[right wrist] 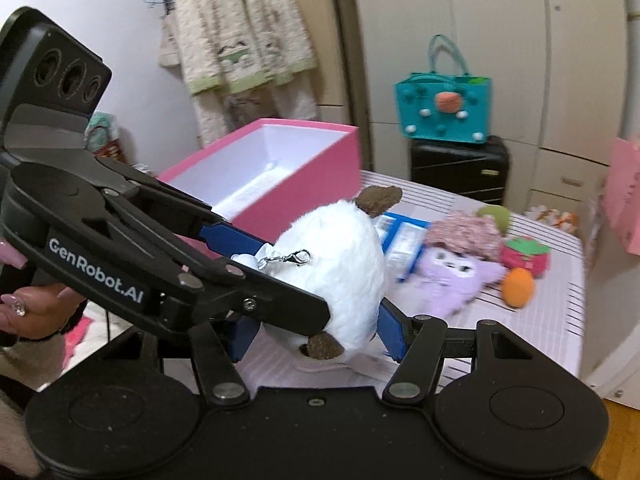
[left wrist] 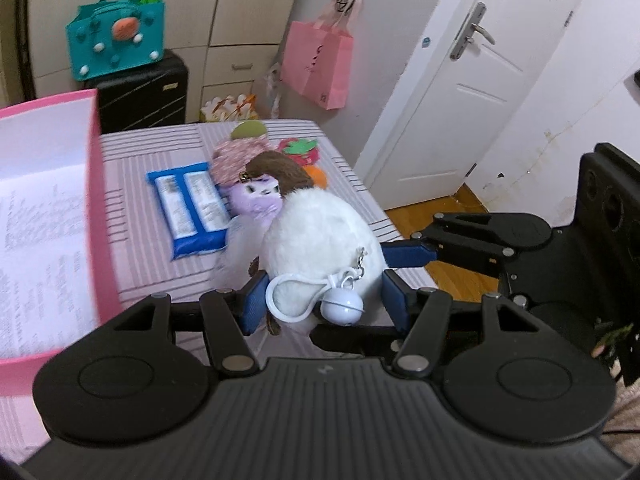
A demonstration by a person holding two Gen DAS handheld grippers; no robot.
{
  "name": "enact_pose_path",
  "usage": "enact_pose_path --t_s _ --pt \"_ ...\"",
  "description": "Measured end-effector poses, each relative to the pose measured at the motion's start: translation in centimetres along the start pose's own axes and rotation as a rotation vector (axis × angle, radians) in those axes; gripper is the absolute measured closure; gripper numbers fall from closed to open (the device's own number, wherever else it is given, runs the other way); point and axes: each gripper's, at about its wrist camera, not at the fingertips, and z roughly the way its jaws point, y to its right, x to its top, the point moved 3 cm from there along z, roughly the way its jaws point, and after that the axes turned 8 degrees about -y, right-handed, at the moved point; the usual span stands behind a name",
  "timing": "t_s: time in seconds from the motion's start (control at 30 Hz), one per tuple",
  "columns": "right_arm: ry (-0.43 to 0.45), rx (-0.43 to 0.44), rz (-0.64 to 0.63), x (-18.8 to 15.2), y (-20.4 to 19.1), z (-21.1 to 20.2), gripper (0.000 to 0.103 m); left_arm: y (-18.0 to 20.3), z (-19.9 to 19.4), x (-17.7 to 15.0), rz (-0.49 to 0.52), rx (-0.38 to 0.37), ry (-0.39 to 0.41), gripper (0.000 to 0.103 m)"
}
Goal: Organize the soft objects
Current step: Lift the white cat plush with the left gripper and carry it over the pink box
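"GenRobot.AI" lettering marks the left gripper (right wrist: 320, 280); both grippers' fingers clamp the white plush (left wrist: 320, 232), right gripper (right wrist: 316, 332) included.

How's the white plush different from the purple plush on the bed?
The white plush is held up between both grippers, left gripper and right gripper; the purple plush lies on the bed. The white one looks larger and egg-shaped with brown patches; the purple one shows a face. The white one carries a keyring clip and ball. Both are soft toys.
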Motion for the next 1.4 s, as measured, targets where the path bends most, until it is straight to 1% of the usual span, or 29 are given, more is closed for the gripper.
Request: enact_pose_path --t_s 0.07,0.13,0.23,0.4,0.5,0.67,0.8,0.93,1.03,1.13,1.2,1.3,1.4 --pt "-0.013 0.025 -0.02 0.7 -0.9 0.2 0.036 -0.7 -1.0 -0.3 -0.018 0.001 -0.01 0.044" --pt "-0.017 0.028 -0.061 1.3 -2.1 0.4 0.035 -1.5 -2.0 -0.8 -0.033 -0.004 -0.008 0.044" --pt "-0.006 0.021 -0.112 1.7 -3.9 0.6 0.035 -2.5 -3.4 -1.6 -0.055 -0.005 0.02 0.045" --pt "-0.012 0.031 -0.165 2.8 -6.2 0.8 0.035 -3.6 -5.3 -2.8 -0.07 0.012 0.041 0.045" --pt "-0.01 0.034 -0.206 3.6 -7.7 1.0 0.035 -4.2 -6.7 -3.2 -0.07 0.029 0.052 0.045" --pt "-0.005 0.052 -0.254 5.3 -9.8 2.0 0.035 -5.2 -8.7 -3.8 -0.081 0.079 0.088 0.044" --pt "-0.007 0.073 -0.29 7.1 -11.4 3.4 0.035 -7.2 -10.0 -4.0 -0.112 0.117 0.114 0.044" --pt "-0.002 0.096 -0.323 9.5 -12.2 5.3 0.035 -9.8 -11.0 -3.3 -0.146 0.153 0.149 0.044" --pt "-0.02 0.124 -0.328 11.7 -12.2 7.7 0.036 -12.4 -11.1 -2.6 -0.206 0.17 0.164 0.044" --pt "-0.063 0.177 -0.296 13.9 -11.4 10.9 0.036 -15.1 -10.5 -1.5 -0.244 0.201 0.149 0.044" --pt "-0.102 0.209 -0.28 15.0 -10.9 13.3 0.036 -17.3 -9.8 -0.8 -0.276 0.215 0.118 0.044" --pt "-0.14 0.246 -0.259 15.8 -10.5 16.0 0.036 -20.3 -8.7 0.0 -0.32 0.225 0.07 0.044" --pt "-0.163 0.274 -0.291 15.9 -10.4 18.4 0.036 -22.5 -7.5 0.5 -0.362 0.224 0.02 0.044"
